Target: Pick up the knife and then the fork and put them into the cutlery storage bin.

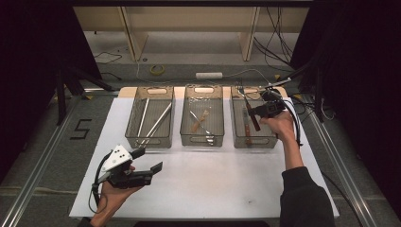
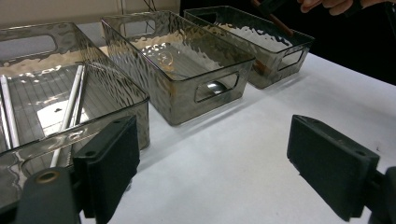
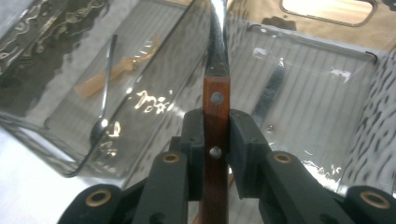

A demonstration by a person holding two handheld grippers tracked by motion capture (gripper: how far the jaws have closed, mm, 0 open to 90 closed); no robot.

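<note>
Three clear plastic bins stand in a row on the white table top. My right gripper hovers over the right bin, shut on a wooden-handled utensil that slants down into the bin. In the right gripper view the pads clamp the brown riveted handle from both sides, and the metal shaft runs up out of view. My left gripper is held low at the front left, open, with nothing between its jaws.
The left bin holds long metal sticks. The middle bin holds a spoon and an amber utensil. A serrated blade lies in the right bin. Cables and a shelf frame stand beyond the table.
</note>
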